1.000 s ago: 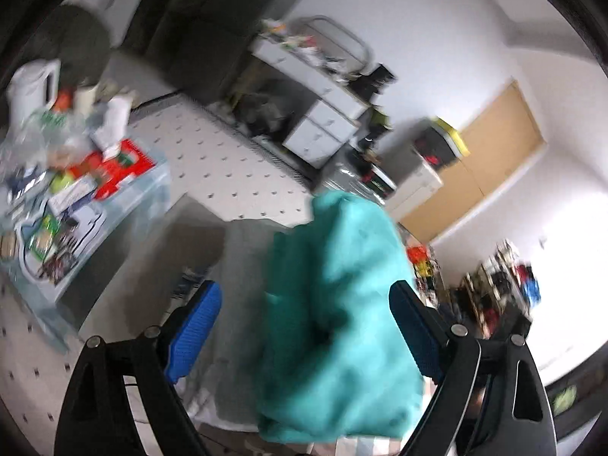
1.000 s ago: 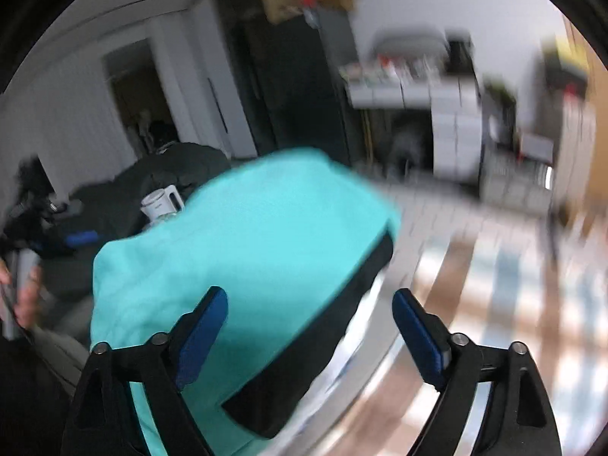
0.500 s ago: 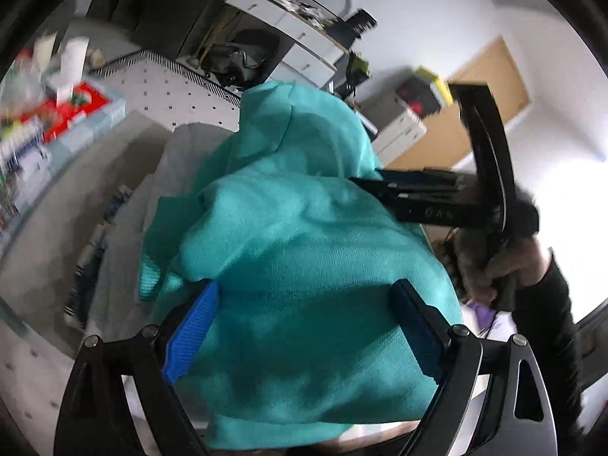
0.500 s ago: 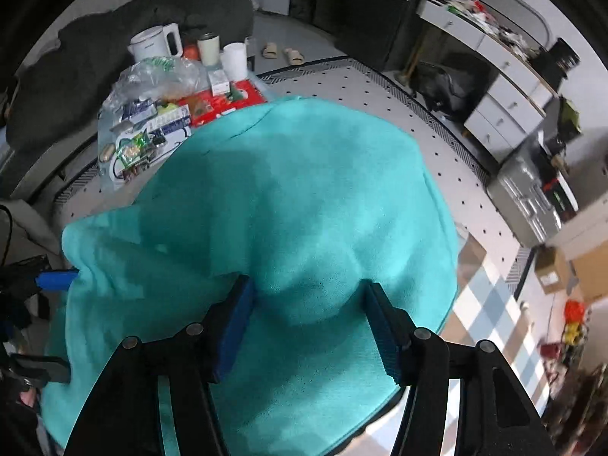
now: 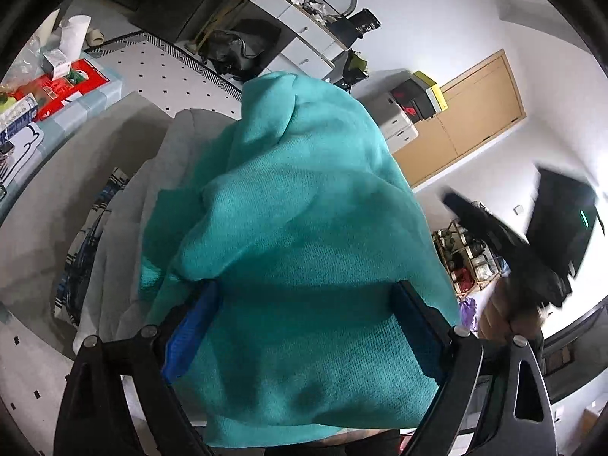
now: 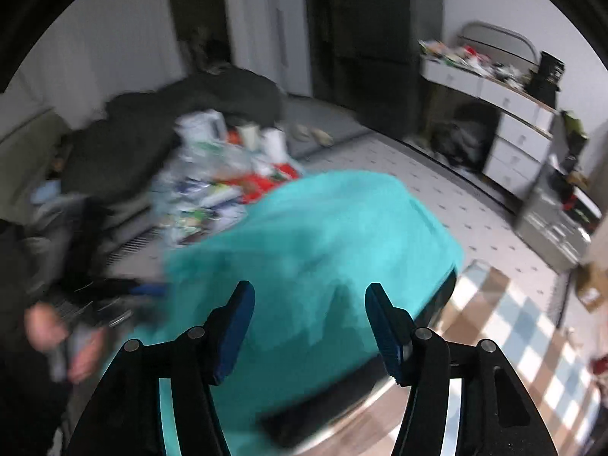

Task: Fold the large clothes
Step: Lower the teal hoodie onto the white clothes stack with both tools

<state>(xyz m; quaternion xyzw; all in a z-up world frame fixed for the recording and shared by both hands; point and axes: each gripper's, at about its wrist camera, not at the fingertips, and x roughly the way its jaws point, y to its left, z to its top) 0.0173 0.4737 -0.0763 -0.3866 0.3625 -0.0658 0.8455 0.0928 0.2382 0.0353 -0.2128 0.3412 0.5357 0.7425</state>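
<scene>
A bundled teal garment (image 5: 296,209) lies heaped on a grey cushion (image 5: 125,159). My left gripper (image 5: 304,323) stands wide, with the near end of the bundle filling the gap between its blue pads; cloth drapes over the left pad, and I see no squeeze. In the right wrist view the same teal garment (image 6: 323,235) sits below and beyond my right gripper (image 6: 307,311), whose jaws are opening with nothing pinched between them. That view is blurred. The right gripper (image 5: 494,228) also shows as a dark blur to the right of the bundle. The left gripper's blue tip (image 6: 148,288) peeks out at the bundle's left.
A cluttered low table (image 5: 95,87) with red packets and cups stands to the left. White drawers (image 5: 304,41) line the far wall. A striped cloth (image 5: 83,235) lies beside the cushion. A checked blanket (image 6: 513,323) spreads on the right, and a dark heap (image 6: 171,125) lies behind the table.
The left gripper sank onto the teal bundle, which now fills its gap. The right gripper, narrowed over the cloth half a second ago, has pulled back and to the right with wider jaws.
</scene>
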